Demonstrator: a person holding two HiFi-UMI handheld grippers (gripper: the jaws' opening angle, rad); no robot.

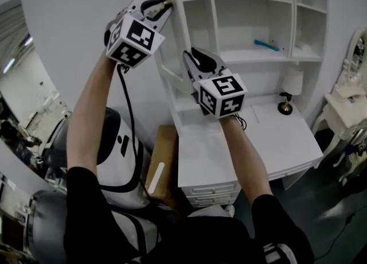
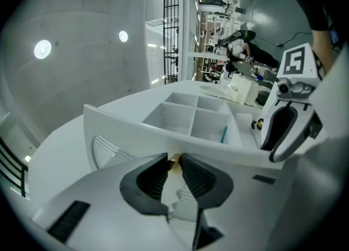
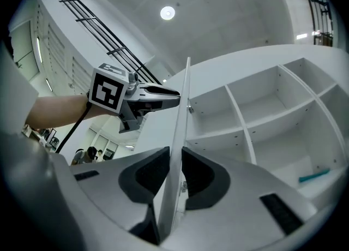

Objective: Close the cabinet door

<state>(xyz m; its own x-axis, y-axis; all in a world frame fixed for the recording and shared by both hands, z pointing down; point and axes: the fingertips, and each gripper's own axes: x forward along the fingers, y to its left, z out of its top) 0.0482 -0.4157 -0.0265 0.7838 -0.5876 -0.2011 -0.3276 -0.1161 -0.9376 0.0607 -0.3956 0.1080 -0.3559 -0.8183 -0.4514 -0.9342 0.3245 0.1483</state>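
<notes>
Here, the cabinet (image 3: pixel 262 108) door (image 3: pixel 182 102) stands open, swung well out from the shelves. The left gripper (image 2: pixel 174 161) pinches its gold knob (image 2: pixel 174 165); the right gripper (image 3: pixel 175 160) clasps the door's edge between narrow-set jaws. Closing looks just begun; next, both must swing it steadily shut.

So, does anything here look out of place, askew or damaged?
Only the cabinet door: it stands swung out from the shelf unit, the right hand-held gripper pinching its edge and the left hand-held gripper its brass knob. A teal stick lies alone inside. Nothing looks spilled or broken.
</notes>
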